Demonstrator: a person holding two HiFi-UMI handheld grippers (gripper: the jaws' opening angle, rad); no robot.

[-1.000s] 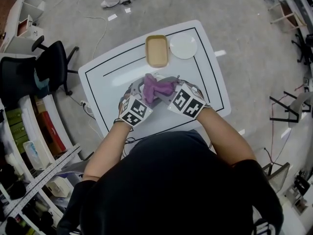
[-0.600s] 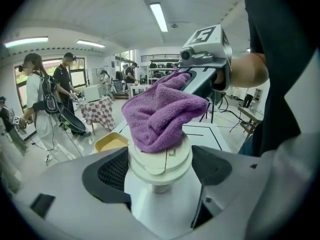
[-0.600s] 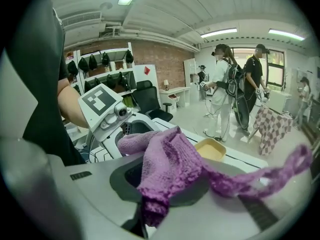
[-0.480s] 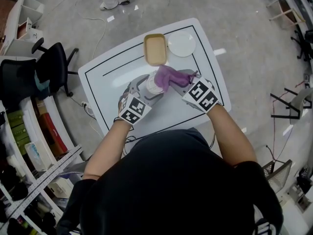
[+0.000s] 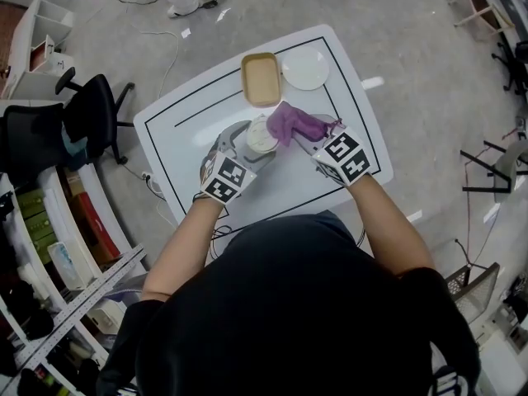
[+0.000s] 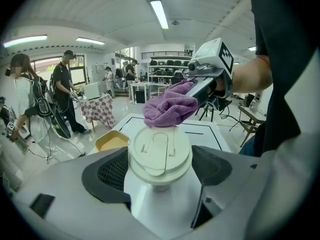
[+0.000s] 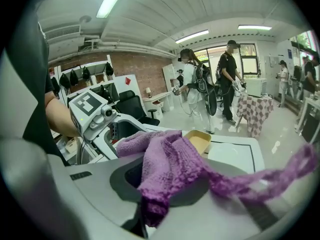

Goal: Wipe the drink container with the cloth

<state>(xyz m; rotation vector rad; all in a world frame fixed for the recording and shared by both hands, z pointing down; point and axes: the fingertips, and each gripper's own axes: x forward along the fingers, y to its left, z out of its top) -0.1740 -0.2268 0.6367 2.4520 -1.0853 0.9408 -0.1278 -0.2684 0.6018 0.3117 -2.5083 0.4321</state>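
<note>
1. Left gripper (image 6: 159, 186) is clamped on the drink container (image 5: 262, 135), mid-table (image 5: 186, 126), steadying it.
2. Right gripper (image 7: 159, 196) is pinched shut on the purple cloth (image 5: 294, 124), which touches the lid's far-right edge, likely for wiping.
3. Yellow tray (image 5: 261, 79) and plate (image 5: 305, 69) sit far, out of the way.

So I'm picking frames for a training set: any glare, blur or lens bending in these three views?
Head view: sharp, a soft glare patch on the white table, edges bowed. Left gripper view: strong fisheye with dark corners; the cup lid is crisp, the ceiling light blown out. Right gripper view: same fisheye; the cloth sits close to the lens, its right-hand tail smeared.
</note>
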